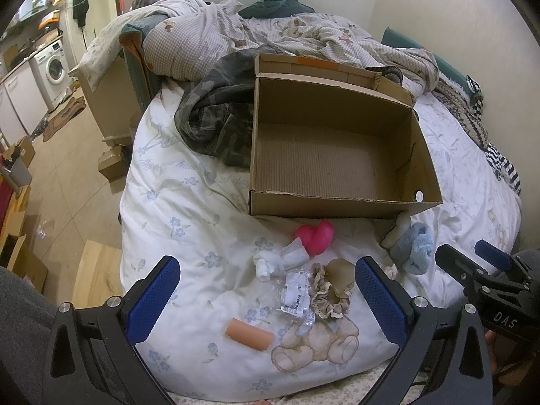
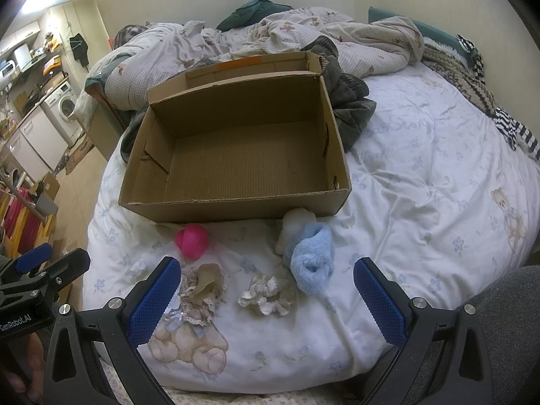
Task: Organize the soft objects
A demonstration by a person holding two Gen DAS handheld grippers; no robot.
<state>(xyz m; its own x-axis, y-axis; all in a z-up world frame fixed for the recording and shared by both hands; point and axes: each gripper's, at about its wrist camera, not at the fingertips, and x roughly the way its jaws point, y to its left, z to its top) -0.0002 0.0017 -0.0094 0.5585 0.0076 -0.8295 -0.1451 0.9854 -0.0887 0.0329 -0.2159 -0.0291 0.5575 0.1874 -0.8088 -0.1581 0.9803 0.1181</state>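
- My right gripper (image 2: 266, 298) has its blue pads wide apart and holds nothing; it hangs low over the near edge of the bed (image 2: 422, 202)
- Dead ahead between those pads, at 12 o'clock and closest, lies the cream scrunchie (image 2: 268, 295); the fluffy blue sock (image 2: 312, 261) sits just past it at 1 o'clock, its long axis running toward the box (image 2: 233, 199)
- The box is open and bare inside, further out at 12 o'clock, with the pink heart (image 2: 191, 239) just before its near wall at 11 o'clock
- My left gripper (image 1: 266, 298) is also spread and empty; the beige frilly pouch (image 1: 332, 287) and a crumpled plastic wrapper (image 1: 297, 295) lie between its pads, a tan roll (image 1: 249, 332) nearer at 6 o'clock
- I judge the right hand nearer the sock and scrunchie, the left nearer the pouch
- A white soft thing (image 2: 297, 226) behind the sock touches the box wall; I cannot tell what it is, and the sock hides part of it
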